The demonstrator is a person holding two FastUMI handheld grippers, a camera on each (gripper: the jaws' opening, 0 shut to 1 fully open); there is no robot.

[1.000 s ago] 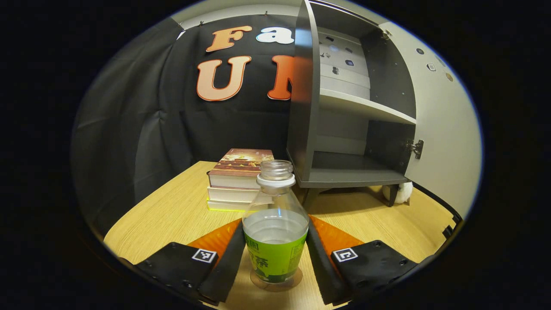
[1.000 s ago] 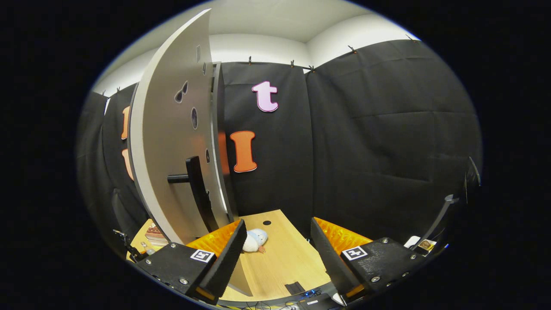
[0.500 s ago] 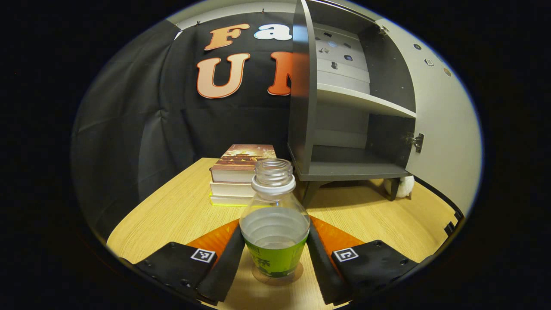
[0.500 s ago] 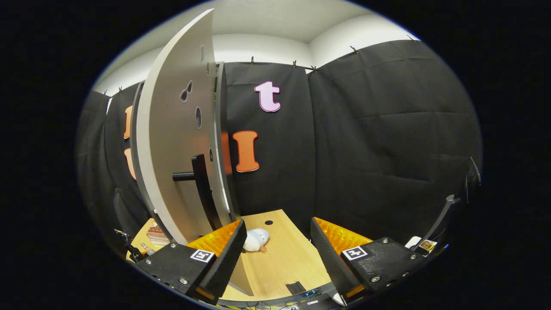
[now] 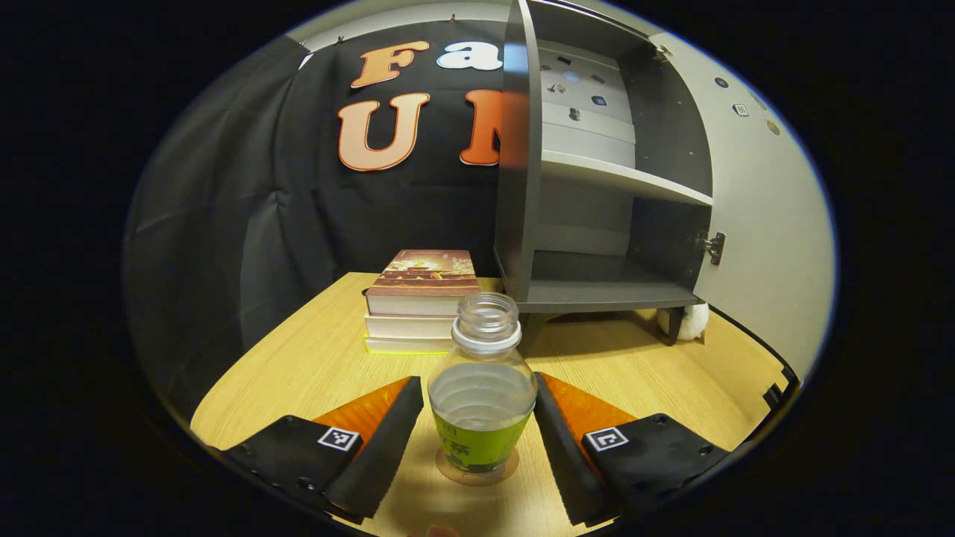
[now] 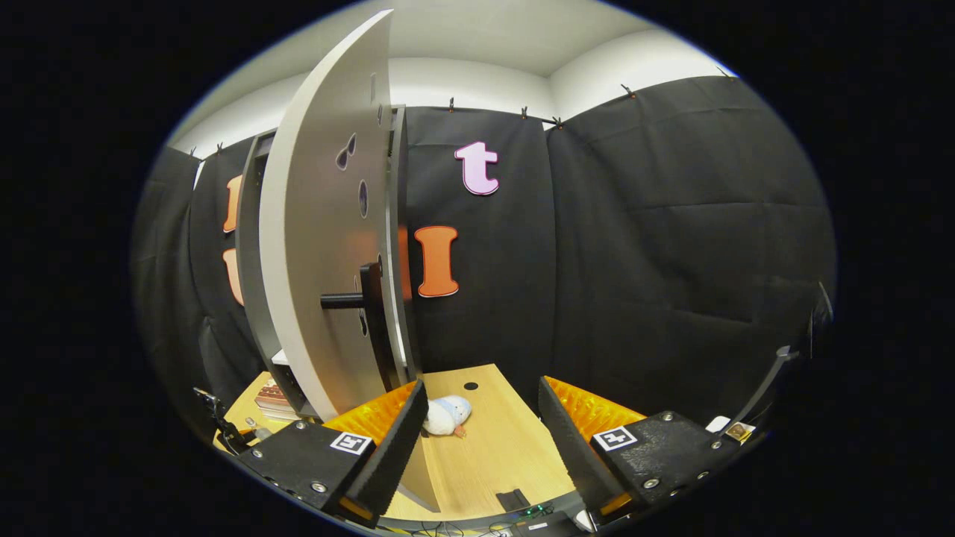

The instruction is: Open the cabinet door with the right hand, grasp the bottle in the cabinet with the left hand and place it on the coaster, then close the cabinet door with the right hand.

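Observation:
A clear uncapped bottle (image 5: 481,403) with a green label stands upright on a round brown coaster (image 5: 448,475) on the wooden table. My left gripper (image 5: 475,388) is open around it, with a gap between the left finger (image 5: 388,440) and the bottle; the right finger sits close against its side. Behind it the grey cabinet (image 5: 597,287) stands with bare shelves, its pale door (image 5: 753,224) swung wide. In the right gripper view the door (image 6: 321,261) and its dark handle (image 6: 369,313) rise just left of my right gripper (image 6: 481,391), which is open and holds nothing.
A stack of books (image 5: 421,298) lies behind the bottle, left of the cabinet. A small white plush toy (image 6: 448,414) rests on the table (image 5: 298,365) by the cabinet's leg. The table's far edge meets the black cloth wall.
The left gripper's fingers have parted from the bottle and drawn back a little; the bottle stays on the coaster. In the right gripper view the door has shifted right.

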